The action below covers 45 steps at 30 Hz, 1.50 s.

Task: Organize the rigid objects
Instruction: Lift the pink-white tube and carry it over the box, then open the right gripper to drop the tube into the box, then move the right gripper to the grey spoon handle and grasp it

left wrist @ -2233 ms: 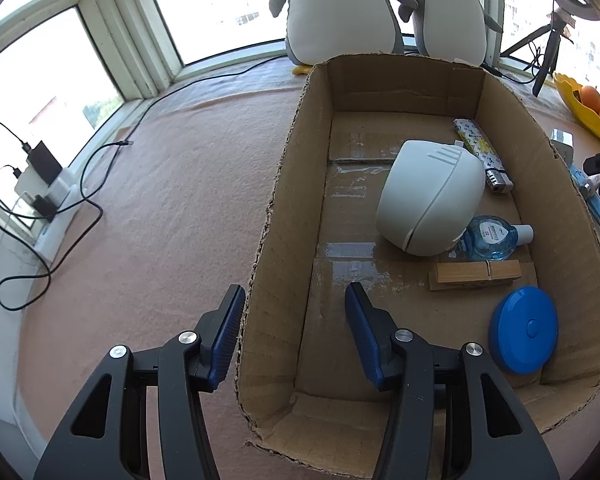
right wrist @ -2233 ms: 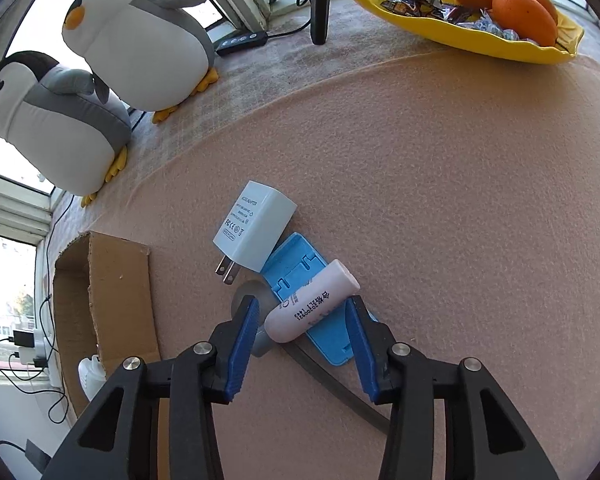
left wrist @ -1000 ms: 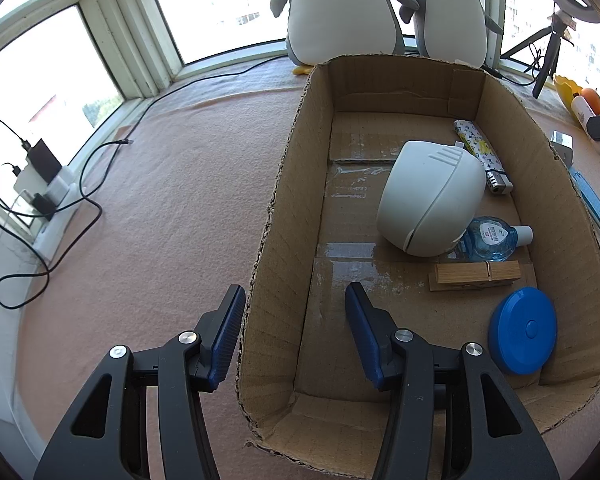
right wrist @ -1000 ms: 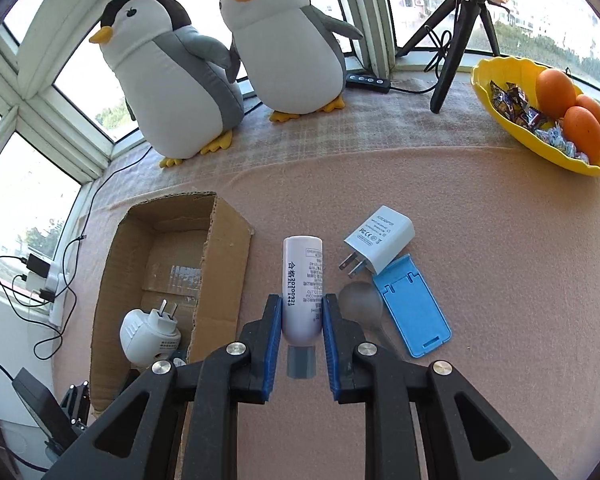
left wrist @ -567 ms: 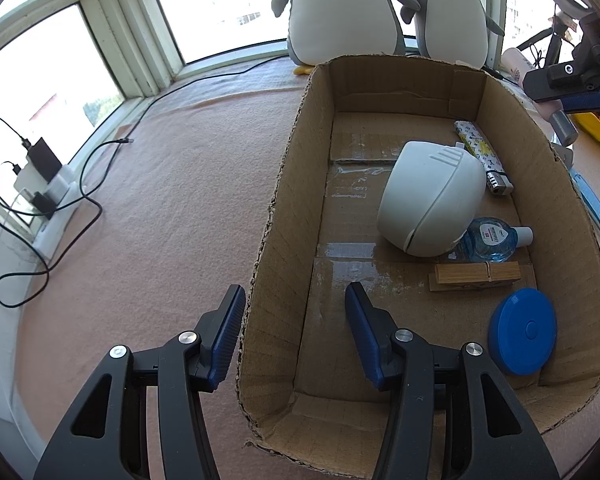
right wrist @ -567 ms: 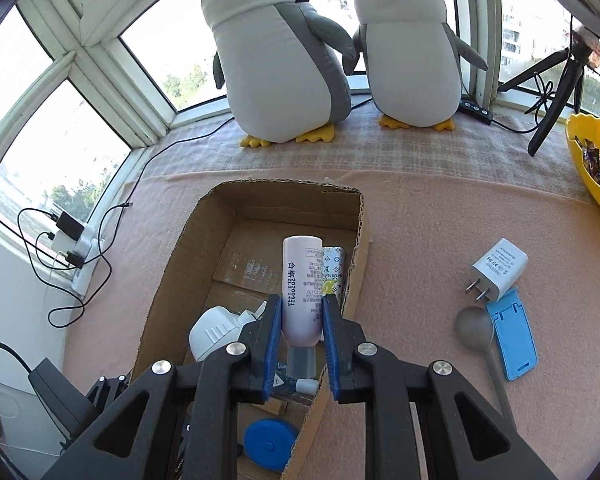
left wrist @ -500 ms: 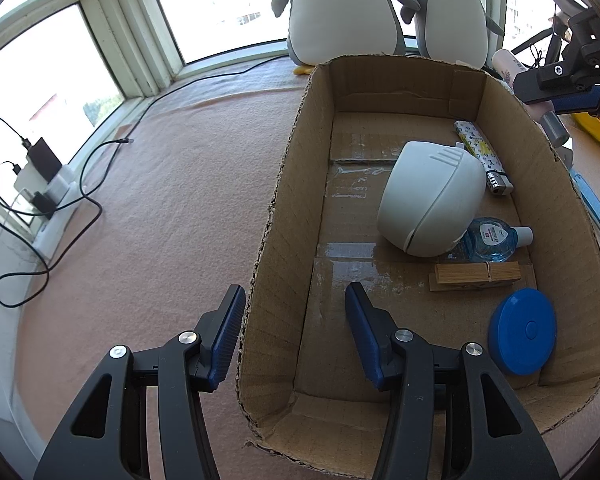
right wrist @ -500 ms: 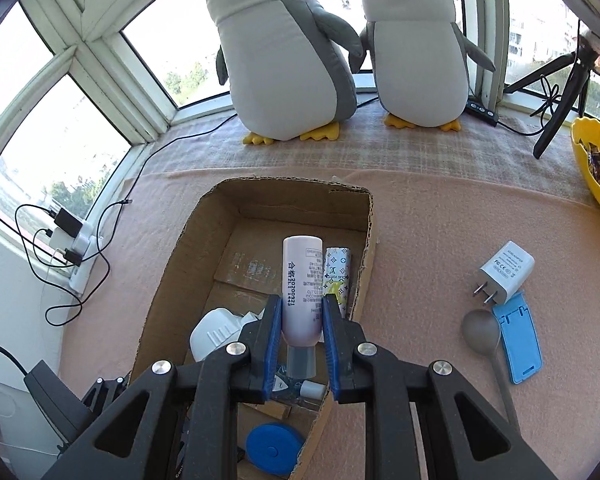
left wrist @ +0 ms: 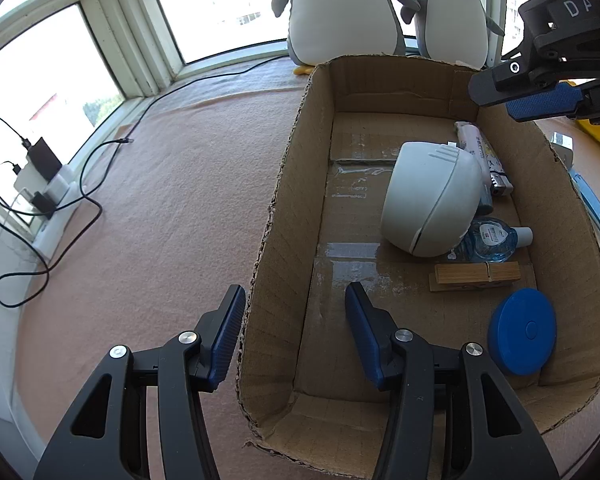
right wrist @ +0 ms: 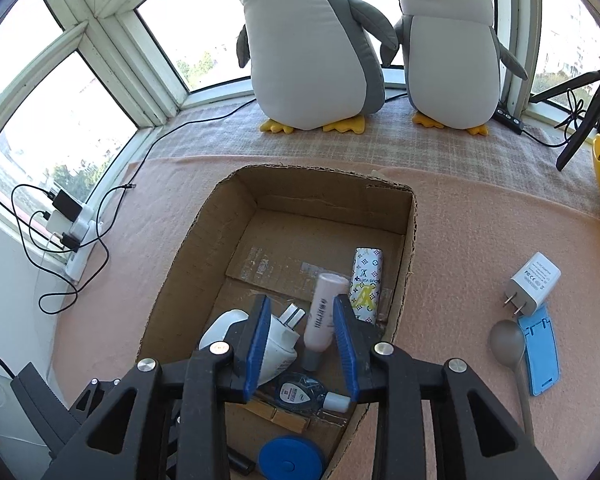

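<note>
Right gripper [right wrist: 300, 336] above cardboard box [right wrist: 410, 248], jaws opening, pink tube [right wrist: 322, 316] loose between them, printed lettering unreadable, lying beside monogram-print case [right wrist: 366, 286]; left gripper [left wrist: 296, 330] clamped astride box's left wall; white charger [right wrist: 534, 280] outside, label illegible

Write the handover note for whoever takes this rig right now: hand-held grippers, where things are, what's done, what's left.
Left hand-held gripper: shut on the cardboard box near wall, steadying it.
Right hand-held gripper: above the box, jaws opening; the pink tube has dropped clear of the pads and lies in the box.
In the box: white plug-in device, patterned lighter, small clear bottle, wooden clothespin, blue round lid.
Left on the cloth: white charger, spoon, blue stand.
</note>
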{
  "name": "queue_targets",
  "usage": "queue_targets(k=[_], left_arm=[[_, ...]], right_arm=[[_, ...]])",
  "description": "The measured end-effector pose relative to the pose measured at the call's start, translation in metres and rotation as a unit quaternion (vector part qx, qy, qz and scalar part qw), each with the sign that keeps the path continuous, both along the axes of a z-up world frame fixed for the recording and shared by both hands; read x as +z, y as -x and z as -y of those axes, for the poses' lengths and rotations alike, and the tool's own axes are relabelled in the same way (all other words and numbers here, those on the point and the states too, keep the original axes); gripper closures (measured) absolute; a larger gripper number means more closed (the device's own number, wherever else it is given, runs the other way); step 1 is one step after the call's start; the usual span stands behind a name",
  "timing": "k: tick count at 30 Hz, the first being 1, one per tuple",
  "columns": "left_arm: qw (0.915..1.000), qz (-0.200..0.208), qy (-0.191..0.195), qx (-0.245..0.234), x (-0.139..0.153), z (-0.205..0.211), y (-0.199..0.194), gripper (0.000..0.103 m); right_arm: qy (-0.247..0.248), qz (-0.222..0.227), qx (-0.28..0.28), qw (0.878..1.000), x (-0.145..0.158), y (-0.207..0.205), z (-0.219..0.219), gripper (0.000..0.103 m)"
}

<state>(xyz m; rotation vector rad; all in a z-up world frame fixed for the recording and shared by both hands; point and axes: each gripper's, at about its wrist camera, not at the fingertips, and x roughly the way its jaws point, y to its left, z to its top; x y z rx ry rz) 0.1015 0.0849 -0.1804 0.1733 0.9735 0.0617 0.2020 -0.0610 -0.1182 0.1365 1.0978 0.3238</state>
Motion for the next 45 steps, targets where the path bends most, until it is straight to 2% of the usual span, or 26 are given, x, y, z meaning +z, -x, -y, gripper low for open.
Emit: queue_targets(k=[1, 3, 16, 24, 30, 38, 45], left_arm=[[1.0000, 0.000, 0.000, 0.000, 0.000, 0.000, 0.000, 0.051], [1.0000, 0.000, 0.000, 0.000, 0.000, 0.000, 0.000, 0.051], [1.0000, 0.000, 0.000, 0.000, 0.000, 0.000, 0.000, 0.051], [1.0000, 0.000, 0.000, 0.000, 0.000, 0.000, 0.000, 0.051], [1.0000, 0.000, -0.001, -0.001, 0.000, 0.001, 0.000, 0.051], [1.0000, -0.001, -0.003, -0.002, 0.001, 0.001, 0.000, 0.051], [1.0000, -0.002, -0.005, -0.002, 0.001, 0.001, -0.001, 0.051]], right_arm=[[0.001, 0.005, 0.000, 1.000, 0.001, 0.001, 0.000, 0.044], [0.004, 0.015, -0.001, 1.000, 0.004, 0.002, 0.000, 0.041], [0.001, 0.016, -0.004, 1.000, 0.009, 0.006, 0.013, 0.040], [0.003, 0.034, 0.000, 0.999, 0.020, 0.031, 0.056, 0.040], [0.012, 0.027, -0.017, 0.999, 0.022, 0.047, 0.102, 0.040], [0.023, -0.023, -0.038, 0.999, 0.002, 0.054, 0.156, 0.053], [0.040, -0.065, -0.028, 0.997, -0.026, 0.057, 0.170, 0.067]])
